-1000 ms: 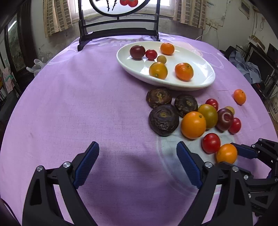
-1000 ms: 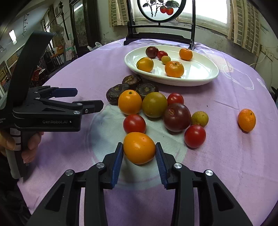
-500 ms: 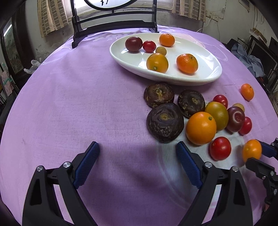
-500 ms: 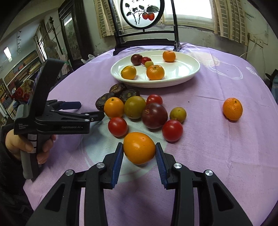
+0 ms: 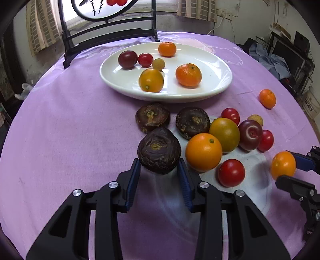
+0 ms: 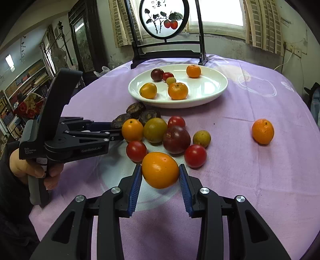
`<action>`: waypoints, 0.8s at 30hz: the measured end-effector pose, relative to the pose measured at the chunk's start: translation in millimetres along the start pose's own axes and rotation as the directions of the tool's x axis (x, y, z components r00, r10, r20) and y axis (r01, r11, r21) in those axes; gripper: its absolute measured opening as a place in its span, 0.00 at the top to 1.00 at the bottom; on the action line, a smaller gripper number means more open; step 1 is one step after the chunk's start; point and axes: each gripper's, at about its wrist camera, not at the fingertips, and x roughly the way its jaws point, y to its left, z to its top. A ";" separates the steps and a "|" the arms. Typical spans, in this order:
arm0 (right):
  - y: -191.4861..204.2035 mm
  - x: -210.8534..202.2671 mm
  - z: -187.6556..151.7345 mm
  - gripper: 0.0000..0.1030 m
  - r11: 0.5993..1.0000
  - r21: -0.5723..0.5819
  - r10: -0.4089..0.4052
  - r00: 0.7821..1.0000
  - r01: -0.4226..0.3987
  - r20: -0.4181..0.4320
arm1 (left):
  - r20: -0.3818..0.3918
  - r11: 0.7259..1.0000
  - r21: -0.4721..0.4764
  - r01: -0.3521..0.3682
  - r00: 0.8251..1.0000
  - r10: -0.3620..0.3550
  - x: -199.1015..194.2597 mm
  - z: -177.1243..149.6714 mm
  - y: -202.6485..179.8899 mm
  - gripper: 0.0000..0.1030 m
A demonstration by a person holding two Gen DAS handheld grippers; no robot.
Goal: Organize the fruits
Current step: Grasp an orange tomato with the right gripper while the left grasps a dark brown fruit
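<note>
My left claw (image 5: 159,173): blue pads closing on a dark wrinkled fruit (image 5: 159,153), one pad against each flank, fruit low over the purple cloth (image 5: 70,130). My right claw (image 6: 160,176): pads pinched on an orange tomato (image 6: 160,170), narrowly parted by its width, tomato lifted just clear of the cloth. In the right view, my left hand (image 6: 30,170) grips the left claw's handle at the left edge.

Just beyond the dark fruit: two more dark fruits (image 5: 153,117), side by side. To their right, a loose cluster lies on the cloth: a large orange fruit (image 5: 203,152), a green-brown tomato (image 5: 224,134), a dark purple tomato (image 5: 250,135), and red tomatoes (image 5: 231,173). Far right, apart from the cluster: a lone mandarin (image 5: 267,98).

Farther: white oval plate (image 5: 216,88), holding six fruits, among them a mandarin (image 5: 188,75) and a yellow-orange tomato (image 5: 151,80). Farthest: black framed screen (image 6: 164,19) at the table's far edge.
</note>
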 end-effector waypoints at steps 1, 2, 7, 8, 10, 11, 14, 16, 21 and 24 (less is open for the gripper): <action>-0.3 -2.2 2.5 0.63 1.000 -0.005 -0.003 1.000 0.003 0.006 | 0.007 1.000 -0.002 0.007 1.000 -0.007 -4.2 -0.6 1.5 0.64; -0.9 -3.9 5.5 0.63 1.000 -0.010 -0.007 1.000 0.008 0.012 | 0.017 1.000 0.000 0.012 1.000 -0.012 -8.5 -1.4 2.4 0.65; -5.6 -8.0 34.6 0.63 0.997 -0.050 -0.053 0.997 0.055 0.054 | 0.076 0.999 -0.005 0.043 0.996 -0.042 -32.6 8.2 9.0 0.81; -6.2 -7.0 42.5 0.63 0.996 -0.059 -0.060 0.996 0.064 0.066 | 0.089 0.999 -0.015 0.051 0.995 -0.050 -35.8 13.6 12.1 0.81; -8.2 -0.1 58.0 0.63 0.995 -0.071 -0.059 0.995 0.064 0.074 | 0.107 0.998 -0.023 0.060 0.993 -0.057 -36.8 22.7 16.8 0.81; -9.7 4.7 64.7 0.63 0.995 -0.067 -0.063 0.996 0.067 0.071 | 0.099 0.999 -0.019 0.050 0.994 -0.048 -32.9 26.7 18.3 0.81; -9.2 12.4 75.8 0.63 0.996 -0.062 -0.062 0.996 0.067 0.067 | 0.045 0.996 -0.037 0.080 0.996 -0.079 -20.0 23.4 22.9 0.81; -7.3 13.7 75.0 0.63 0.996 -0.071 -0.041 0.997 0.046 0.070 | 0.014 0.996 -0.035 0.080 0.997 -0.079 -11.6 15.4 22.8 0.80; -8.5 19.2 71.6 0.63 0.997 -0.067 -0.035 0.998 0.038 0.044 | -0.002 0.998 -0.004 0.065 0.998 -0.065 -2.8 5.6 20.2 0.54; -6.1 18.3 70.8 0.63 0.997 -0.071 -0.026 0.999 0.029 0.046 | 0.008 0.999 -0.020 0.044 0.999 -0.044 4.0 9.5 23.2 0.54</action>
